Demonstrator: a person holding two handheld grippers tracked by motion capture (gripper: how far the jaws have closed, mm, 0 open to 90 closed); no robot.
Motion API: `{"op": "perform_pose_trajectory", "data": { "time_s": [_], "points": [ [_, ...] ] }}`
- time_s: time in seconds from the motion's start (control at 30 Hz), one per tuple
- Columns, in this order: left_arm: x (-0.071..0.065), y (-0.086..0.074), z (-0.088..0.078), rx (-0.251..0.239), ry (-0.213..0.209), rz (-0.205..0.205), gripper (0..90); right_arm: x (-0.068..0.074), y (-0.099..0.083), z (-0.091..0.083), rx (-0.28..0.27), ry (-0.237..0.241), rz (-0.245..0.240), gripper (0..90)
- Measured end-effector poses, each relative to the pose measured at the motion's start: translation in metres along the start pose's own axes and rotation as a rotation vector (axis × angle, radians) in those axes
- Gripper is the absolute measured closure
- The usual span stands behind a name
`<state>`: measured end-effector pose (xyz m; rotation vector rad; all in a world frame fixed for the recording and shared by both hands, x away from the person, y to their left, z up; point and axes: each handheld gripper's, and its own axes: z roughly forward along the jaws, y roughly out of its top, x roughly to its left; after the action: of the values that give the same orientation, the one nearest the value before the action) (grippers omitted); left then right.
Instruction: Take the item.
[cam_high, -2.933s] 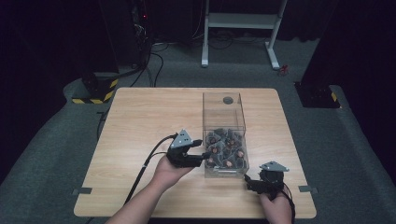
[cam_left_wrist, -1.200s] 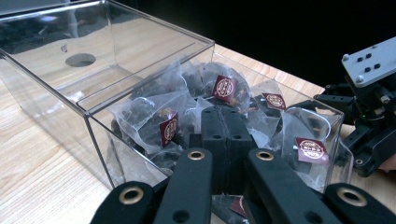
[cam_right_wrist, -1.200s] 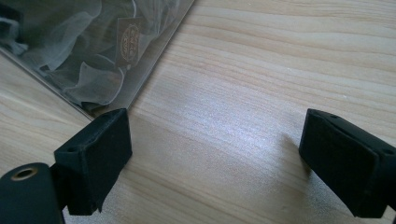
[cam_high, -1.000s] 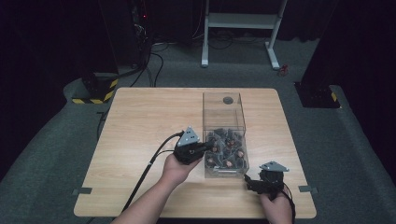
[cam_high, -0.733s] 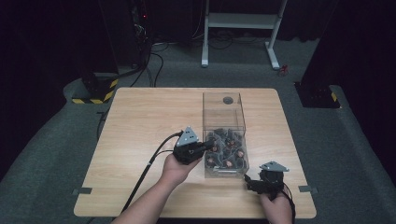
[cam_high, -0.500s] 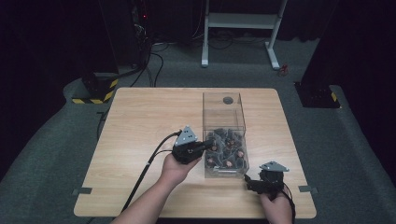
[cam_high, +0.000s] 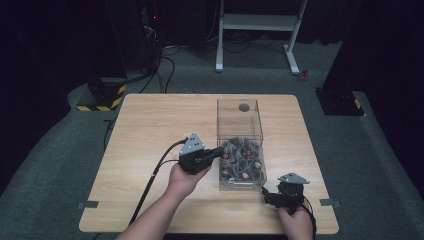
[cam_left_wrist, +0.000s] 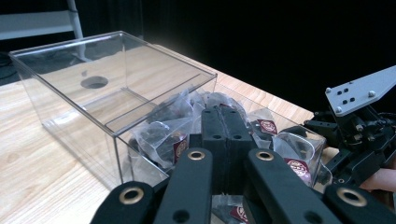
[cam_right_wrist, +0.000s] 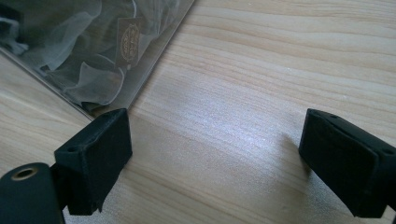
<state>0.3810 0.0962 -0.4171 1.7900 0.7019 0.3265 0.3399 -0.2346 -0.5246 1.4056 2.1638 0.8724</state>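
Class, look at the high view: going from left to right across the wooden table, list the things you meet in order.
Black cable → left claw with grey three-cornered plate → clear plastic box of sachets → right claw with grey plate.

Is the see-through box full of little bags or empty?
Partly full. The clear box holds a heap of little bags at its near end; its far end, under the lid with a hole, looks bare.
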Motion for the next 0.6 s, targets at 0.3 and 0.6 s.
{"op": "perform_pose_trajectory", "data": {
  "time_s": [0.3, 0.6],
  "points": [
    [0.007, -0.001, -0.013, -0.009, 0.023, -0.007, 90.0, 0.0, 0.0, 0.0, 0.0, 0.0, 0.0, 9.2],
    [0.017, -0.006, -0.029, -0.01, 0.056, -0.016, 90.0, 0.0, 0.0, 0.0, -0.001, 0.0, 0.006, 9.2]
  ]
}}
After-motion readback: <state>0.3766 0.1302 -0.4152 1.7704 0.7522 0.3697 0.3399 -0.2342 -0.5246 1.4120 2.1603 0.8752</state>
